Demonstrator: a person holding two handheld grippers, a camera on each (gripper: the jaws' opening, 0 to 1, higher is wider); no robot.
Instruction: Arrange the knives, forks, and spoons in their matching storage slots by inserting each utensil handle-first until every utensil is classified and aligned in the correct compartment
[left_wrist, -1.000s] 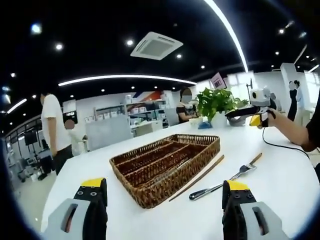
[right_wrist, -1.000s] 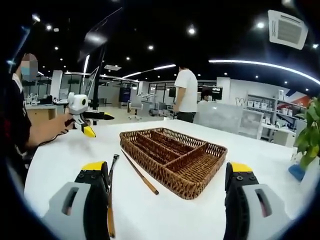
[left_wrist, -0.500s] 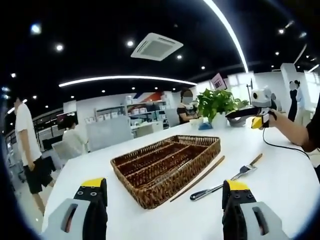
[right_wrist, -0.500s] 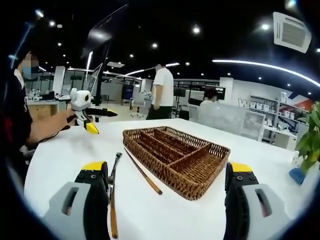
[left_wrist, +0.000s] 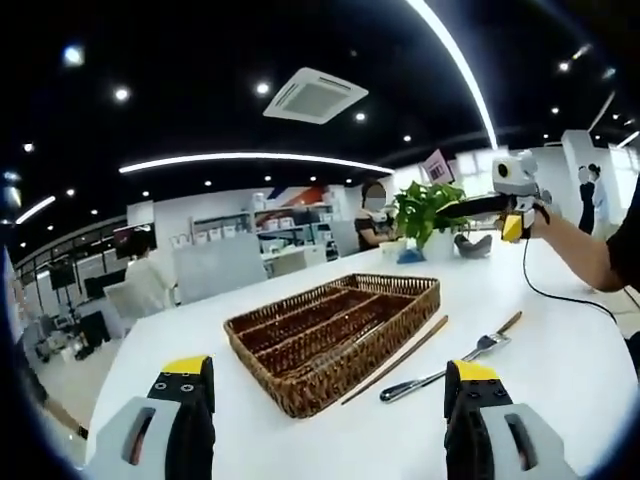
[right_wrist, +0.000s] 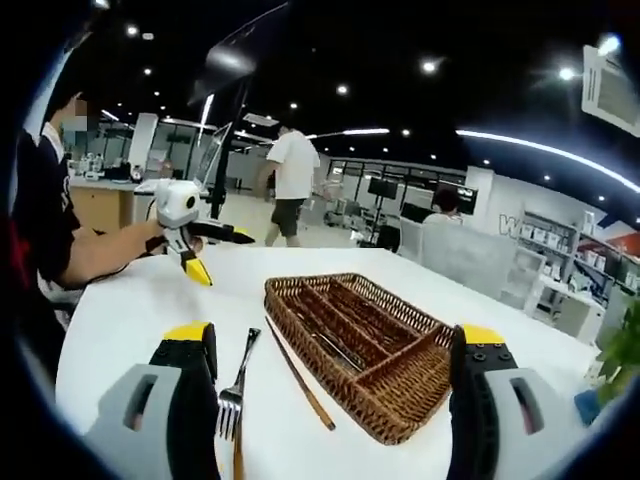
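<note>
Both my grippers hover above the white tabletop (left_wrist: 300, 440), the left gripper (left_wrist: 330, 420) and right gripper (right_wrist: 335, 400) each with jaws spread and holding nothing. The wicker tray (left_wrist: 335, 325) sits mid-table; just beside it lie a chopstick (left_wrist: 395, 358) and, further out, a fork (left_wrist: 445, 365), neither touching it. From the right gripper view, the fork (right_wrist: 238, 385) lies near my left jaw.

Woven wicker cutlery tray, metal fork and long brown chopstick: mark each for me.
Woven wicker cutlery tray (left_wrist: 300, 385): left gripper view, near rim.
Metal fork (right_wrist: 236, 395): right gripper view, neck just above the tines.
Long brown chopstick (right_wrist: 299, 375): right gripper view, middle of the shaft.
</note>
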